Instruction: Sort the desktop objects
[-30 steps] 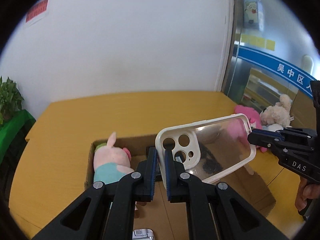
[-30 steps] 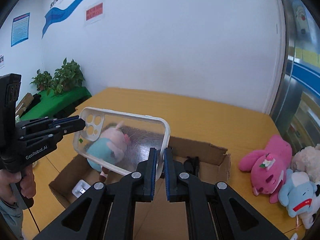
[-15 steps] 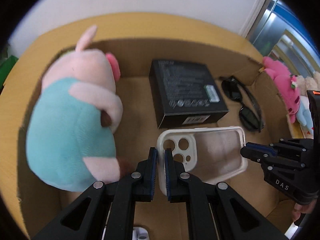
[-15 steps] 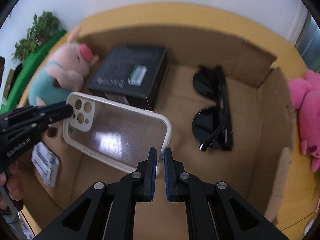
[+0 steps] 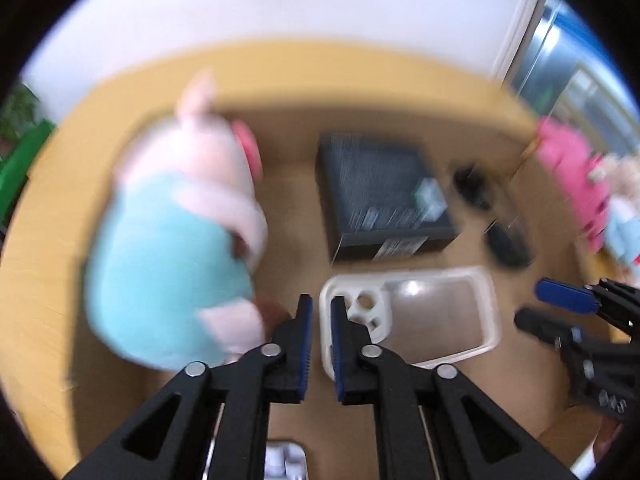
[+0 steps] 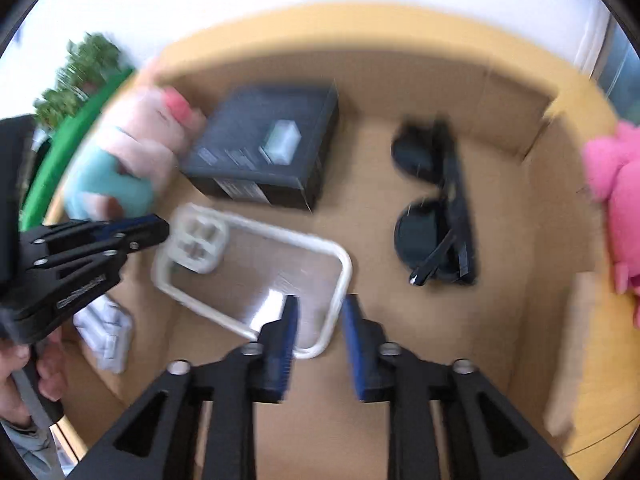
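A clear phone case with a white rim lies low inside the cardboard box, between a black carton and my grippers. My left gripper stands at its camera-hole end, jaws opening, the rim in the narrow gap with a sliver of space beside it. My right gripper straddles the opposite corner of the case, jaws opening and clear of the rim. Each gripper shows in the other view: the right gripper and the left gripper. Both pictures are blurred.
In the box also lie a plush pig in a teal dress, a black carton, black sunglasses and a small white item. A pink plush sits outside on the yellow table. A hand holds the left gripper.
Both grippers have come down into the box with the case. Their jaws, shut on its rim before, now stand apart, the right pair wider than the left.
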The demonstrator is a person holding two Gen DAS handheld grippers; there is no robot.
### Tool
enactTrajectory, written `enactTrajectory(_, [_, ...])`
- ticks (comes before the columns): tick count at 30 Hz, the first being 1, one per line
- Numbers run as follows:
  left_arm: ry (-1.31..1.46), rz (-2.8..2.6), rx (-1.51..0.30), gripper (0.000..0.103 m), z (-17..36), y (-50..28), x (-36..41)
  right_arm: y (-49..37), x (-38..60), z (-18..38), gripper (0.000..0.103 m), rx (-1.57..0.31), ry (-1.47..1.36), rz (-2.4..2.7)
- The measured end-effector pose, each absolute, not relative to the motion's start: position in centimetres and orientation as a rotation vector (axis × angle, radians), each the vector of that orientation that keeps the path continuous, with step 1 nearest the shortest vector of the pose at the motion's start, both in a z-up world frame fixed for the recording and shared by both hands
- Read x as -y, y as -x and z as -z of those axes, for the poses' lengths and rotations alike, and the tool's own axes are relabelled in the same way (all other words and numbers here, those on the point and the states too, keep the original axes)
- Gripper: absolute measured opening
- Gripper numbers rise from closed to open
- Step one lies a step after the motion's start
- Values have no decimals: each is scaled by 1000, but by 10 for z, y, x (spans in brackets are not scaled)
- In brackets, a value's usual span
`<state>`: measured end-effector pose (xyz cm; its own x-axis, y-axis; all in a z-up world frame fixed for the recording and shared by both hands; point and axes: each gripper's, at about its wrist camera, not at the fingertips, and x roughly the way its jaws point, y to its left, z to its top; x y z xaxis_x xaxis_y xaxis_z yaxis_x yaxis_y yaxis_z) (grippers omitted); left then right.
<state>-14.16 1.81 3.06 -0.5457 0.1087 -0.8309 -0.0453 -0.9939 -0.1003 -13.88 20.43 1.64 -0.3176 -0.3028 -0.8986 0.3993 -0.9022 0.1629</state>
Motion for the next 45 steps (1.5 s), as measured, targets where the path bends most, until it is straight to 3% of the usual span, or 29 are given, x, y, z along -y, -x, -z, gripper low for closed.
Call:
enactTrajectory(1, [1360, -2720, 116, 41, -47, 126, -16, 123, -208, -37, 61, -125, -1411, 2300])
enactTrajectory(2, [1267, -2754, 131, 76, -63, 109, -14, 108, -212, -54, 86, -123, -1333, 2344])
enactTrajectory(3, [1163, -2795, 140, 88, -77, 89, -12, 88, -217, -72, 97, -115, -1240, 2392])
enactTrajectory(4, [1056, -2841, 135, 90, -88, 69, -11, 67, -222, -91, 103, -104, -1131, 2448])
enactTrajectory(8, [804, -2964, -2, 90, -95, -1, -15, 6, -225, -113, 103, -118, -866, 2578])
enactTrajectory(11, [694, -3028, -25, 90, -74, -32, -18, -25, -218, -89, 103, -120, -771, 2697])
enactTrajectory(14, [638, -3091, 3, 90, -53, -44, -21, -29, -217, -56, 103, 21, -801, 2694])
enactTrajectory(16, [655, -3124, -39, 90, -38, -41, -23, -33, -213, -37, 103, 84, -808, 2701])
enactTrajectory(20, [746, -3142, -127, 90, -12, -35, -26, -37, -200, -18, 103, 15, -777, 2738])
enactTrajectory(28, [768, -3133, -38, 92, 4, -37, -23, -50, -198, -4, 103, -27, -692, 2779])
enactTrajectory(31, [788, -3123, -36, 103, 5, -34, -22, -48, -198, -5, 103, -28, -697, 2782])
enactTrajectory(45, [788, -3125, -35, 103, 6, -34, -22, -46, -199, -5, 103, -34, -711, 2796])
